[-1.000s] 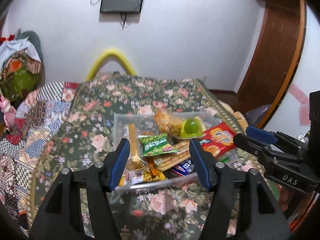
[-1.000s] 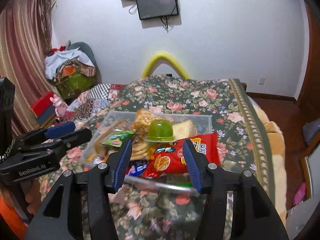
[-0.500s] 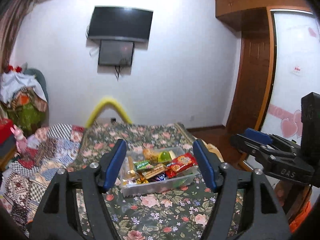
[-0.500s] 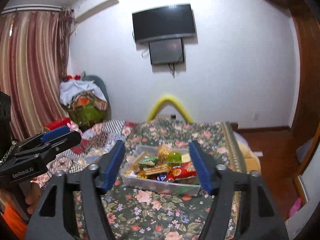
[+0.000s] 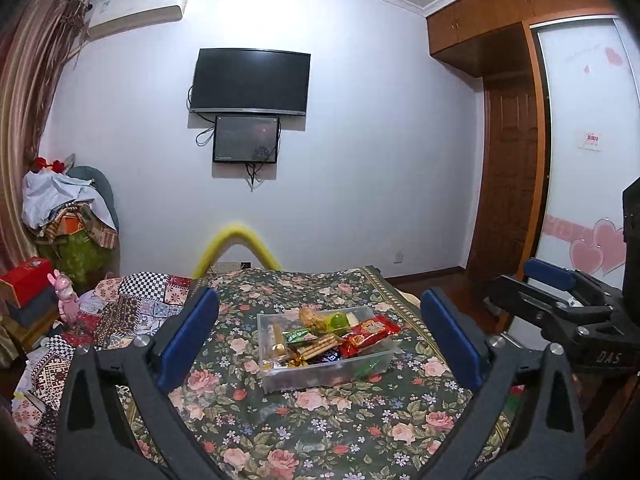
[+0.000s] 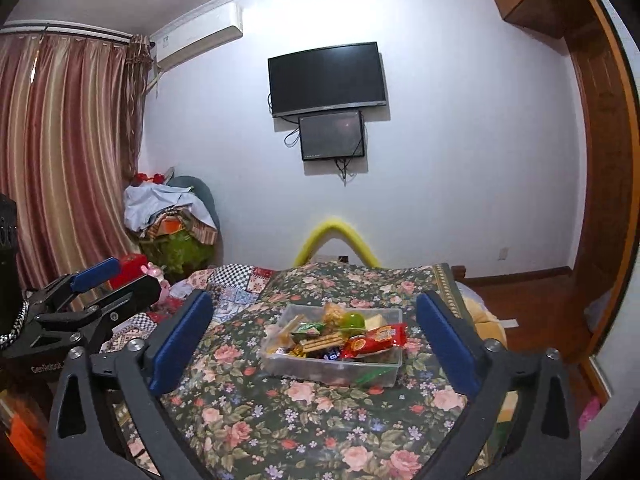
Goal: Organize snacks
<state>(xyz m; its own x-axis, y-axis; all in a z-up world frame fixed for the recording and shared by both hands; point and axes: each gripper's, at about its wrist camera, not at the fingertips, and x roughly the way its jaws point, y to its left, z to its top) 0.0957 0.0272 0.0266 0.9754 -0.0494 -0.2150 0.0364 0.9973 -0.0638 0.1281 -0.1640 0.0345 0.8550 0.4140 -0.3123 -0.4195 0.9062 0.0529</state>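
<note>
A clear plastic box (image 5: 352,366) full of snacks sits on the floral bedspread (image 5: 320,424), also in the right wrist view (image 6: 308,372). In it lie a red packet (image 5: 370,330), a green jelly cup (image 5: 337,321), a green packet (image 5: 298,335) and biscuit sticks (image 5: 318,347). My left gripper (image 5: 320,338) is open and empty, held well back from the box. My right gripper (image 6: 310,338) is open and empty too, equally far back. The red packet (image 6: 376,338) and jelly cup (image 6: 354,320) show from the right side.
A patchwork quilt (image 5: 132,308) covers the bed's left part. A yellow foam arch (image 5: 236,248) stands at the bed's far end. A pile of clothes (image 6: 168,216) sits left by the curtain (image 6: 60,160). A wooden door (image 5: 508,184) is right.
Both grippers have pulled back and up from the box, which now looks small and far. Both jaws have opened wider. The snacks in the box have not moved.
</note>
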